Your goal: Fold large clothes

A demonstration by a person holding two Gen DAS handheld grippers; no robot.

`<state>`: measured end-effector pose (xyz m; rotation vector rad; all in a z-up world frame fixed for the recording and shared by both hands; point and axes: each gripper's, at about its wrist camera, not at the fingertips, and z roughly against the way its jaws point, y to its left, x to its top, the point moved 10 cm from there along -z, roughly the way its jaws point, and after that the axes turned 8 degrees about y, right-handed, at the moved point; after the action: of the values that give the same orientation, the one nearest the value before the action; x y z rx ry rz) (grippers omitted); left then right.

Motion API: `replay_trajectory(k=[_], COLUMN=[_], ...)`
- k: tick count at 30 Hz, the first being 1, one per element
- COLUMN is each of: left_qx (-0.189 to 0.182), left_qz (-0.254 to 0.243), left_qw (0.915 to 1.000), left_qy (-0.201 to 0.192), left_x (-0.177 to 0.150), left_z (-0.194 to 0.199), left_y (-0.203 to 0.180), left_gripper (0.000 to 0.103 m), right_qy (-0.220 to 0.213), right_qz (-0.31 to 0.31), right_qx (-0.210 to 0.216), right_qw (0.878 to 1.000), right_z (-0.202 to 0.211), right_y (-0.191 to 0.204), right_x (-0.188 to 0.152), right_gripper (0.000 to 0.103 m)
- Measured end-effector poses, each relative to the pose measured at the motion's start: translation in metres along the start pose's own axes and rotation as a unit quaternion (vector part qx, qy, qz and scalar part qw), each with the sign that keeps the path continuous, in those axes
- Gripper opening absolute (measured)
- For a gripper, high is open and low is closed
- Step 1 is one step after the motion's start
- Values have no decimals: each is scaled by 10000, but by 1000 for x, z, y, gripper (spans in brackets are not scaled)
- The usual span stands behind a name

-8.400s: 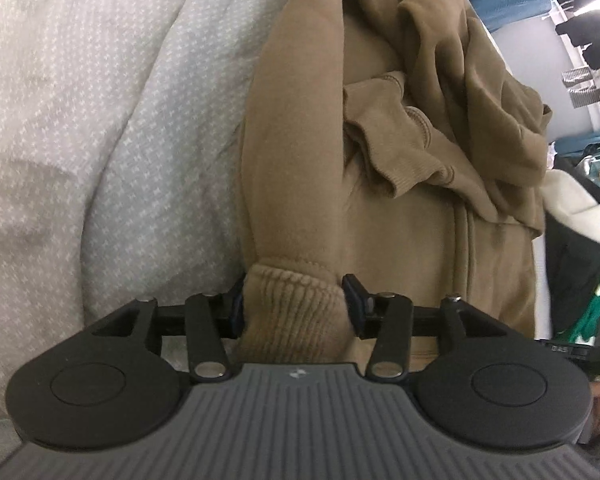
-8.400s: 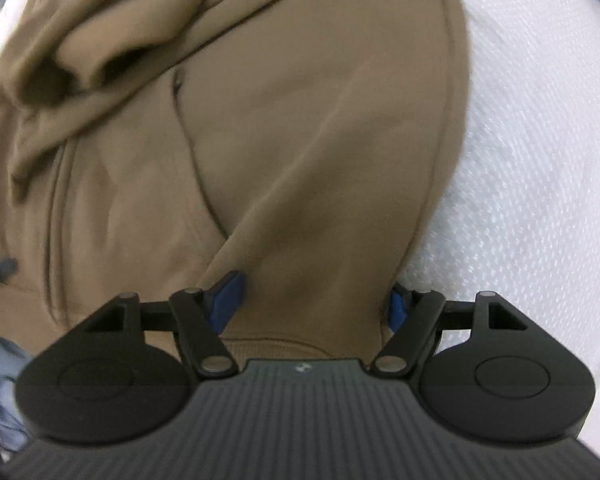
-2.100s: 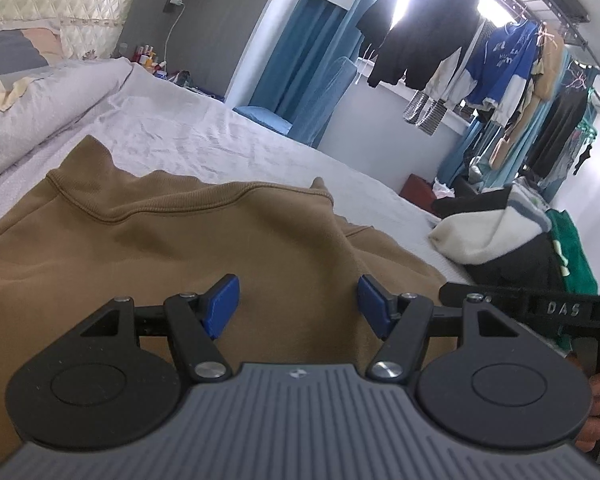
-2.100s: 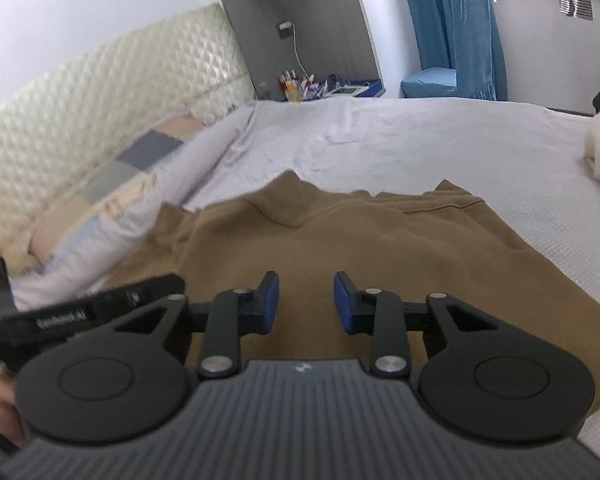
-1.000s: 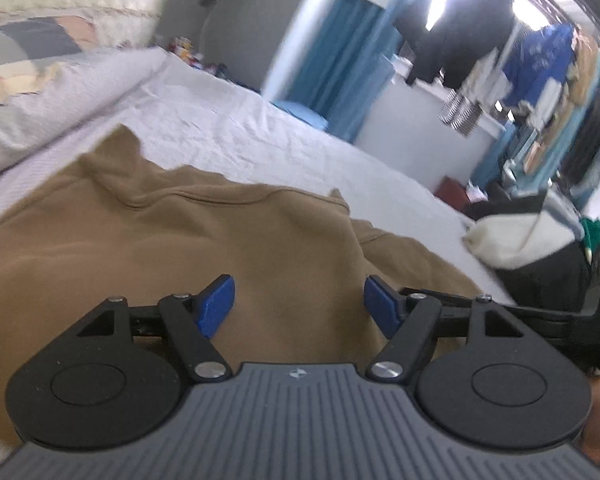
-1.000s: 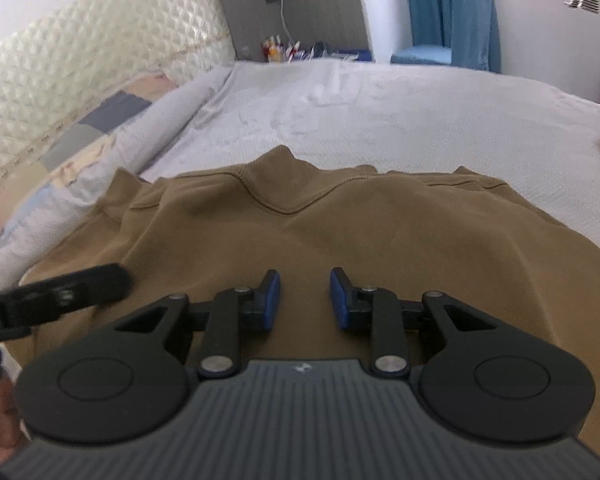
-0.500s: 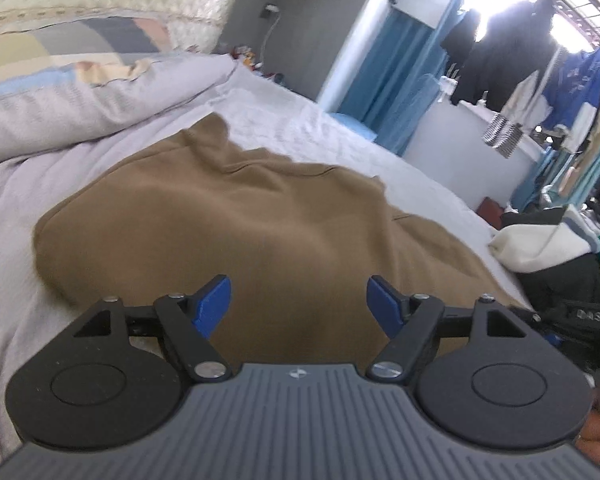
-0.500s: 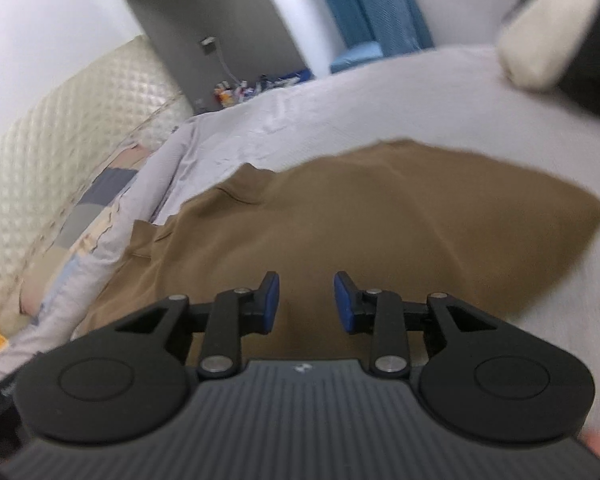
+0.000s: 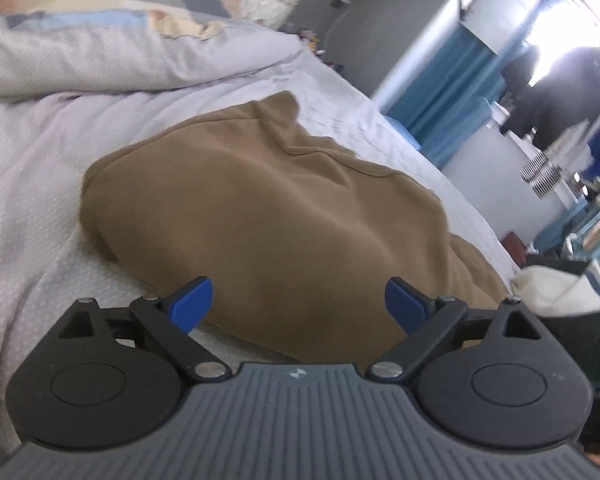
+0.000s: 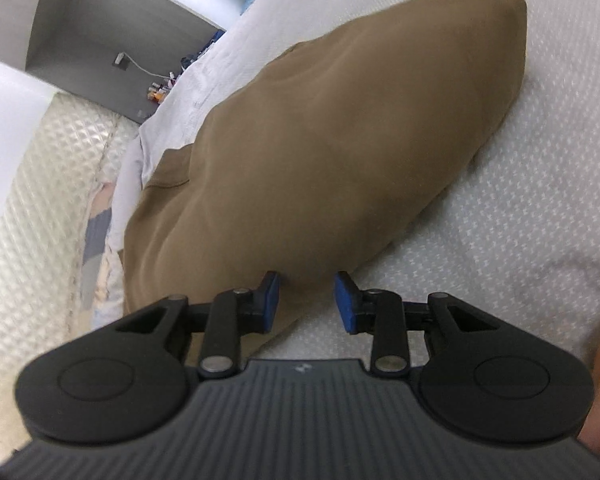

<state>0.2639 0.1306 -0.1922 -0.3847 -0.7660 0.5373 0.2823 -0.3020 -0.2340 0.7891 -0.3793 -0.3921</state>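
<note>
Now both grippers are coming in low at the near edge of the folded sweatshirt.

The sweatshirt is lying folded on the bed, likely for another fold. The left gripper is spreading wide, holding nothing; the right gripper, partly spread, has just been opening over the sweatshirt's edge, pinching nothing. No containers are showing.

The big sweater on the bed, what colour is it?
The sweater is plain tan brown, clearest in the left wrist view.
</note>
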Motion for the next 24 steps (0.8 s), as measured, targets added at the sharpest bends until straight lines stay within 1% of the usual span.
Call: replay_trajectory(k=[1,2,4,7,8,9,11,13,16,18,20,22,24], left_qx=[-4,-15,23,-84,-184,-217,-225,-394,-566,-687,-846,-1070,-1241], left_qz=[113,194,363,647,772,909,1158,1496,1982,2330,2831,3242,3428], left_qw=[9999,9998,9993,9979,9968,9955,9928,9877,9781,9697,9551,9399,9312], left_qy=[-16,-25,0,39,101,184,210,234,281,263,210,74,-22], left_x=[1,2,3,6,5,4,4,3,2,3,4,7,12], left_z=[0,-1,-3,-7,-9,-12,-15,-17,-21,-26,-32,-37,-43], left_y=[4,7,14,23,27,32,41,50,62,72,84,94,99], left_gripper=[96,96,96,96,97,97,97,97,97,97,97,97,97], right_qy=[1,-7,-54,-71,-83,-124,-211,-358,-542,-812,-998,-1051,-1117], right_qz=[-77,-157,-414,-768,-852,-985,-1229,-1574,-2055,-2179,-2106,-2182,-2150], right_qx=[27,51,198,365,438,548,666,865,920,778,661,719,817], right_qw=[10000,9999,9989,9964,9954,9936,9900,9831,9728,9695,9702,9676,9668], right_z=[-2,-3,-5,-12,-14,-16,-19,-21,-25,-25,-25,-28,-28], right_y=[-1,-2,-6,-9,-9,-10,-12,-16,-27,-31,-30,-28,-25], right_x=[0,1,3,8,10,12,17,24,33,41,49,53,55], right_gripper=[48,69,99,102,102,102,102,103,102,102,103,103,103])
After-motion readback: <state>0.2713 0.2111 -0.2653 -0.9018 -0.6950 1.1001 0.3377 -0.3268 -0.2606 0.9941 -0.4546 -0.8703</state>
